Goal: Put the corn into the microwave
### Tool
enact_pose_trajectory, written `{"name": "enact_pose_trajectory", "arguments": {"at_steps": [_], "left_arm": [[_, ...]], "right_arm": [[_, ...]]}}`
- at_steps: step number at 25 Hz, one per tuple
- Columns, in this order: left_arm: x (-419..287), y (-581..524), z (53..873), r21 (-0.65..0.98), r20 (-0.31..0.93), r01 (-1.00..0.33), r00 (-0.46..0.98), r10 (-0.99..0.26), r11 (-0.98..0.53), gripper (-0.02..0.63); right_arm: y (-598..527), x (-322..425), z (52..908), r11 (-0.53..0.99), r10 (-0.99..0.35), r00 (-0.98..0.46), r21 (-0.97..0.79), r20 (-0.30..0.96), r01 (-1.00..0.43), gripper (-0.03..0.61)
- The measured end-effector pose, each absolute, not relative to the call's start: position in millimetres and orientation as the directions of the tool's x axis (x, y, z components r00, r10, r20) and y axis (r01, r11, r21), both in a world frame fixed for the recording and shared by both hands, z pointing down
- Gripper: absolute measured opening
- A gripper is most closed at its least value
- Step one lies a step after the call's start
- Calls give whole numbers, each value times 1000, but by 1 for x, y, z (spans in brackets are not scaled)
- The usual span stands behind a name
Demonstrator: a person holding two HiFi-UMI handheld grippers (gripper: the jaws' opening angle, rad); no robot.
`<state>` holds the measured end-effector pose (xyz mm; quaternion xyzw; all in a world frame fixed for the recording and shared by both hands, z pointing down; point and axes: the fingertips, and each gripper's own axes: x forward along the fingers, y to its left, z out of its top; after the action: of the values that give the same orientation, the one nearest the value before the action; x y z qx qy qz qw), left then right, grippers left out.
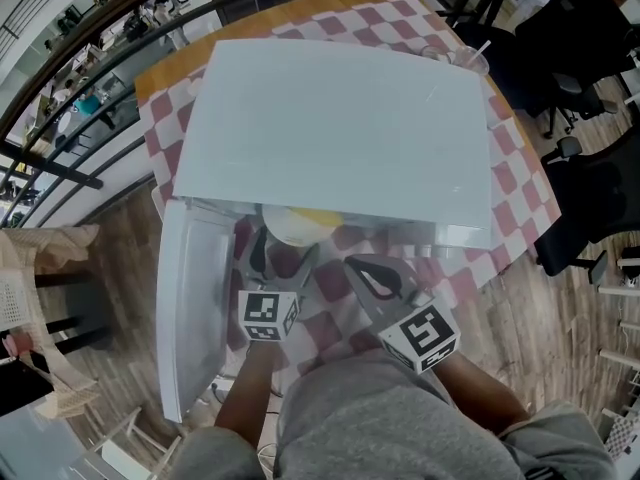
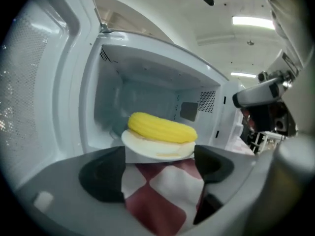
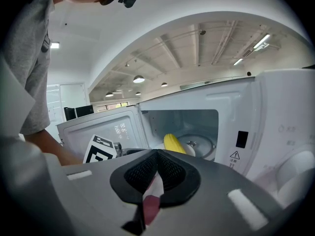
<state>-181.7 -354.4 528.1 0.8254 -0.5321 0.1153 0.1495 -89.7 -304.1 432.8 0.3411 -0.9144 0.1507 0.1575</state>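
Corn is resting on plate at microwave opening. It's looking light, firm and roll-prone, so grip plate rim. Left hand-held gripper is gaping wide, empty; right hand-held gripper is sitting closed.

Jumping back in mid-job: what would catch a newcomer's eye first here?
The yellow corn on its white plate sits at the mouth of the white microwave, whose door hangs open to the left. The left hand-held gripper faces the plate with jaws wide apart, not gripping it. The right hand-held gripper, beside it, is shut and empty.
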Motion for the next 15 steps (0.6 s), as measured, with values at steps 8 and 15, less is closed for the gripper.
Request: {"name": "enact_pose_trajectory", "arguments": {"at_steps": [8,15], "left_arm": [[-181,-369,530,163,354,-928,371,-859,-334,369],[-181,-386,531,218,357,-930,357,-863,-294,284]], "right_arm": [[-307,-86,436,714,-583,-713,-174,390,-678,-3],[-309,-87,437,715,-580,-715,-175,390,-676,-3]]}}
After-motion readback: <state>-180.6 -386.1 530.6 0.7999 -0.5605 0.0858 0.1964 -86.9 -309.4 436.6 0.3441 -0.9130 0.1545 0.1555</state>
